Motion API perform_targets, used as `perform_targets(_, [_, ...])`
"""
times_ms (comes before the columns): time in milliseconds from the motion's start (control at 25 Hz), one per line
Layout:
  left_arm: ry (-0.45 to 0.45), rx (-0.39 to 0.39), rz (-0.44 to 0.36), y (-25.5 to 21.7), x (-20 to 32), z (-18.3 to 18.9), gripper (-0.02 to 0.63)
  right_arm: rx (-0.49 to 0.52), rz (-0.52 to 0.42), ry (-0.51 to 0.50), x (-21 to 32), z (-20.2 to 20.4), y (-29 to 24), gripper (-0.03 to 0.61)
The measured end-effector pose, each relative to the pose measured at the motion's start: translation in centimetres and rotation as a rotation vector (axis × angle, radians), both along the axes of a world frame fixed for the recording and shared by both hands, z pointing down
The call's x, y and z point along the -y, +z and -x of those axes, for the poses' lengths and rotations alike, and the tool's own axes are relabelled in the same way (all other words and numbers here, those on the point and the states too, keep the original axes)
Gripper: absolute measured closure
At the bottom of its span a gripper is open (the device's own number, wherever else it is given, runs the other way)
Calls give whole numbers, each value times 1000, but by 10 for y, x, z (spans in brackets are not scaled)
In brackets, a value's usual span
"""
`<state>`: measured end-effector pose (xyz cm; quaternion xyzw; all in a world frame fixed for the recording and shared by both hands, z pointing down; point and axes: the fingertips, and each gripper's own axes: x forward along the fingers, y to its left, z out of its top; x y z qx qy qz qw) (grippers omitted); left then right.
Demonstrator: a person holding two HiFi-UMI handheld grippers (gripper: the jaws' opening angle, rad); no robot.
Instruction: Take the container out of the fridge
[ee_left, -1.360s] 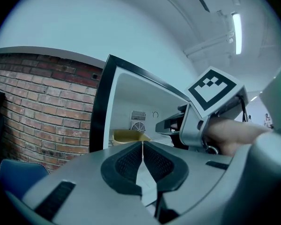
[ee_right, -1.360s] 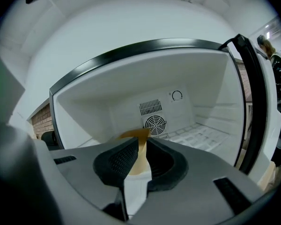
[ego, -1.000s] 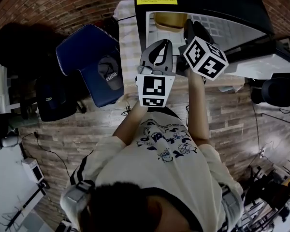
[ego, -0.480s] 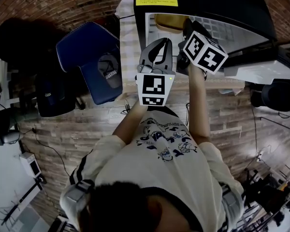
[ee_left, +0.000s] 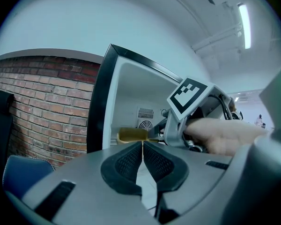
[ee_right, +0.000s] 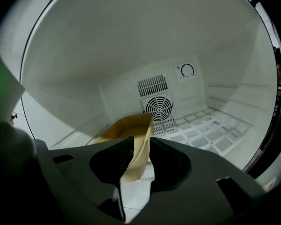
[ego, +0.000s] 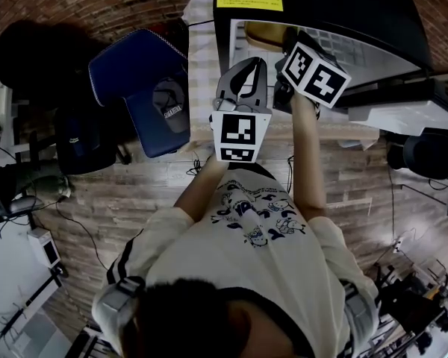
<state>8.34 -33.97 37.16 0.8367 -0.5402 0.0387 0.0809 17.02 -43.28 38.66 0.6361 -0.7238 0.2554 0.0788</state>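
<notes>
**Desk:** What is the head view showing?

**Photographer:** A person in a printed white shirt (ego: 257,226) is standing over a wooden floor (ego: 119,192), facing an open fridge (ego: 321,10). The right gripper (ego: 285,42) is sitting inside the compartment, at a yellow container (ego: 261,32) that is lying towards the interior's left side. The left gripper (ego: 250,69) is hovering just outside the opening, beside the other tool.

**Desk:** And the left gripper view?

**Photographer:** The left tongs are pressing pad against pad with nothing between them — clenched on air. Beyond them the container is showing inside the fridge, low and near the left wall. The right gripper's marker cube (ee_left: 189,95) and the hand (ee_left: 225,135) around it are filling the doorway. A brick wall (ee_left: 42,102) is running off to the left.

**Desk:** The right gripper view?

**Photographer:** Here the right tongs are grasping the container — its thin yellow rim is standing pinched between the two dark pads, and the rest of it is extending ahead into the fridge. Behind it a round fan grille (ee_right: 158,108) is facing the camera from the back wall, and a white wire shelf (ee_right: 210,125) is lying to the right.
</notes>
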Motion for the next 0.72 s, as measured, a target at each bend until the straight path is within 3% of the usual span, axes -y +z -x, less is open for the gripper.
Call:
perform_targets(480, [-13,-2,7,3,0,6,591,18,35,-33,1,3,4,471])
perform_targets(720, [-18,-15,6,1,-1,8,591,-2,35,-12,1,1,3,529])
